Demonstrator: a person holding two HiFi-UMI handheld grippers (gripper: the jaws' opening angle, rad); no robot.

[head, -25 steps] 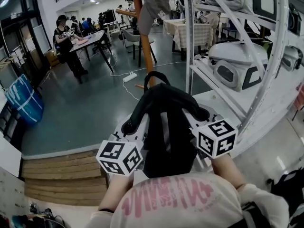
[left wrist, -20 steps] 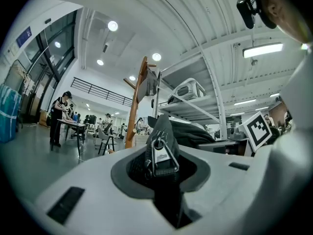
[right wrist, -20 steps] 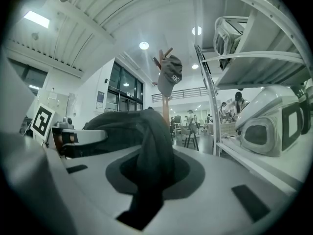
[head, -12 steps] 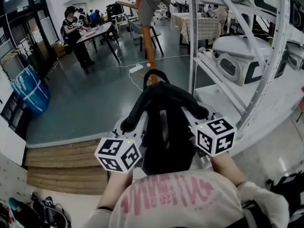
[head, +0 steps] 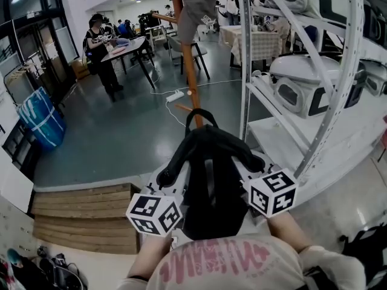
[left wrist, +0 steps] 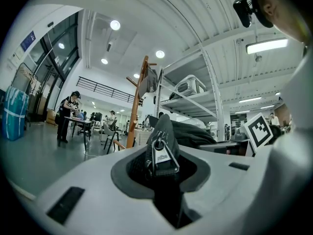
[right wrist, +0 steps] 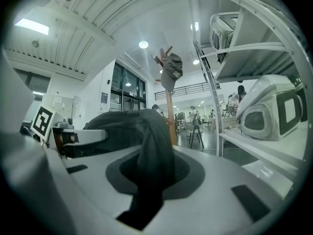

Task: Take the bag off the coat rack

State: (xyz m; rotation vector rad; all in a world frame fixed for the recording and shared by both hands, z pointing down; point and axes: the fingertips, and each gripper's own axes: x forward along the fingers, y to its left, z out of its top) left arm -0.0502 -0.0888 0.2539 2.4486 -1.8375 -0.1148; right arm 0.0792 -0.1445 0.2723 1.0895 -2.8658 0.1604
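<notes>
A black bag (head: 211, 174) hangs between my two grippers, clear of the wooden coat rack (head: 188, 59) that stands beyond it. My left gripper (head: 164, 175) is shut on the bag's left strap; in the left gripper view the strap with its zip pull (left wrist: 161, 153) is pinched in the jaws. My right gripper (head: 259, 160) is shut on the right strap, a thick black band (right wrist: 154, 148) in the right gripper view. The bag's top loop (head: 199, 115) stands free. A grey garment (head: 195, 8) still hangs on the coat rack (right wrist: 170, 116).
A white metal shelf unit (head: 245, 71) with white machines (head: 302, 83) stands close on the right. Wooden steps (head: 84, 213) lie at lower left, a blue bag (head: 39, 122) at far left. People stand at a table (head: 124, 47) in the back; a power strip (head: 175, 95) lies on the floor.
Both grippers have come down and back toward the person with the bag still held. The coat rack now stands farther from the bag.
</notes>
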